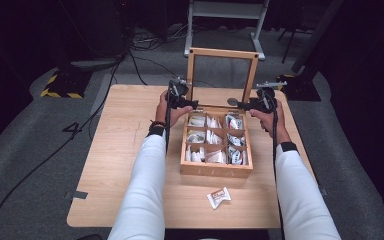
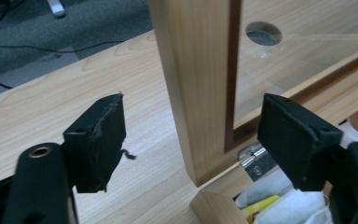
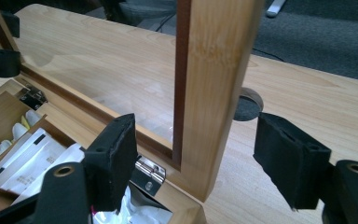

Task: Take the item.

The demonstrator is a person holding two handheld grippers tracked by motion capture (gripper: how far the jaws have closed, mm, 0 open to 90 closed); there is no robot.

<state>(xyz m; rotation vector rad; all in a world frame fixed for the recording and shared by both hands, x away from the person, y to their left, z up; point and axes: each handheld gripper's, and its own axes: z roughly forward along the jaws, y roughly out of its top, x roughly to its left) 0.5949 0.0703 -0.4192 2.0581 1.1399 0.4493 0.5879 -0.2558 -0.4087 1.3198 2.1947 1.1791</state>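
Beneath both grippers spreads the wooden table (image 1: 125,150), and on it, just inward of them, stands the wooden box (image 1: 216,170) with its lid (image 1: 223,53) raised upright on hinges at the far edge.

The lid is a light wood frame around a clear pane. It looks stiff and fairly light, but the pane could crack or scuff, and the hinges would let it swing down fast if it were let go. The side posts are the sound place to take hold, low enough to steer and clear of the pane.

The left gripper (image 2: 191,135) straddles the lid's left post (image 2: 193,88); its jaws stand apart with the post between them, and no pad presses the wood. The right gripper (image 3: 193,158) does the same at the right post (image 3: 216,93), its jaws spread wide on either side with daylight at both. A small metal hinge (image 3: 150,173) sits just below and inside the right gripper.

Toward the person from both grippers, the box is divided into a grid of small compartments, each packed with tea bags (image 1: 211,137) in white paper wrappers, some with green or yellow print. They are soft and light, and stand below the rim.

One loose sachet (image 1: 219,197) lies on the table well back from the grippers, in front of the box.
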